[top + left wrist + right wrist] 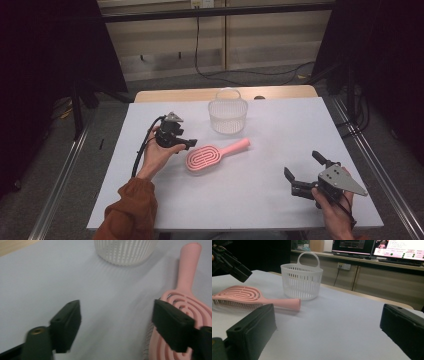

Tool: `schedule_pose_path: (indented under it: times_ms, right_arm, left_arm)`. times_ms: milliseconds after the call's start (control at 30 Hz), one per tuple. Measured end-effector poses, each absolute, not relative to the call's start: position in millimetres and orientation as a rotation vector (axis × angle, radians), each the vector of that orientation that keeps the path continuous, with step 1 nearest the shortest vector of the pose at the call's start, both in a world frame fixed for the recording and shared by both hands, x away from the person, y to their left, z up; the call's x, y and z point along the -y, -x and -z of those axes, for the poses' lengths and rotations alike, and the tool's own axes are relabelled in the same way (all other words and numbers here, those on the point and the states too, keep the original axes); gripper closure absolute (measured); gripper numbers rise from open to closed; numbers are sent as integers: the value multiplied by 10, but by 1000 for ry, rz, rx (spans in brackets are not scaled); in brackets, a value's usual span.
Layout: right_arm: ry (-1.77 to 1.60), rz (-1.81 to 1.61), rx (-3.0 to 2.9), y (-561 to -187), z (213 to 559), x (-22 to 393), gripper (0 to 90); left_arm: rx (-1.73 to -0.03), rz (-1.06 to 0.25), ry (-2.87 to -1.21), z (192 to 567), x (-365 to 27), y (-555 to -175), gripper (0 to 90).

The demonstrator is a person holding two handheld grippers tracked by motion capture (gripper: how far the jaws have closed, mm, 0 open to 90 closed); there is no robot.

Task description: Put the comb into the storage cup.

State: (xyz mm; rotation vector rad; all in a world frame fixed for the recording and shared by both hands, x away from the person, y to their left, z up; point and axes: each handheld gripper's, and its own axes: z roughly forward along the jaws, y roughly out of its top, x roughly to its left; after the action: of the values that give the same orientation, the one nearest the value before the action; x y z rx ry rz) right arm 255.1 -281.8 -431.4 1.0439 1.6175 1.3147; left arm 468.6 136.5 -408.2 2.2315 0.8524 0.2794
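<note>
The pink brush (215,154) lies mid-surface just beside the left tool (186,144), whose jaws stand released, nothing between them; the right tool (305,172), near the right edge, is released too.

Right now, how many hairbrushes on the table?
1. The pink plastic vented hairbrush lies mid-table, handle toward the white slotted plastic basket, beside the left hand-held gripper. None seen in the basket.
</note>
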Motion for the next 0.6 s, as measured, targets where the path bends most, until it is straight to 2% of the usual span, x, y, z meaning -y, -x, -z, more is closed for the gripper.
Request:
schedule_pose_path:
  times_ms: [67,133,233,333,467,500,567,600]
  right_arm:
    - [-1044,-1315,-1618,-2552,4314,2817,0]
    - [-1044,-1314,-1618,-2551,4314,2817,0]
    - [-1042,-1314,-1620,-2549,4313,2815,0]
    - [-1040,-1316,-1620,-2552,4314,2816,0]
    - [-1040,-1315,-1623,-2549,4313,2815,0]
    - [-1040,-1315,-1622,-2549,4313,2815,0]
    - [-1040,-1316,-1622,-2551,4314,2816,0]
    - [-1041,-1315,-1622,-2551,4315,2815,0]
  left_arm:
    - [-841,-307,-2228,4058,-1377,-4670,195]
    - [-845,-329,-2222,4041,-1379,-4664,88]
    - [-830,-352,-2242,4037,-1371,-4648,92]
    - [-845,-336,-2180,4014,-1380,-4653,92]
    - [-779,-324,-2140,3963,-1402,-4596,48]
    - [-718,-413,-2141,3948,-1410,-4525,44]
    - [-709,-448,-2146,3939,-1407,-4500,39]
    - [-707,-424,-2137,3933,-1416,-4492,62]
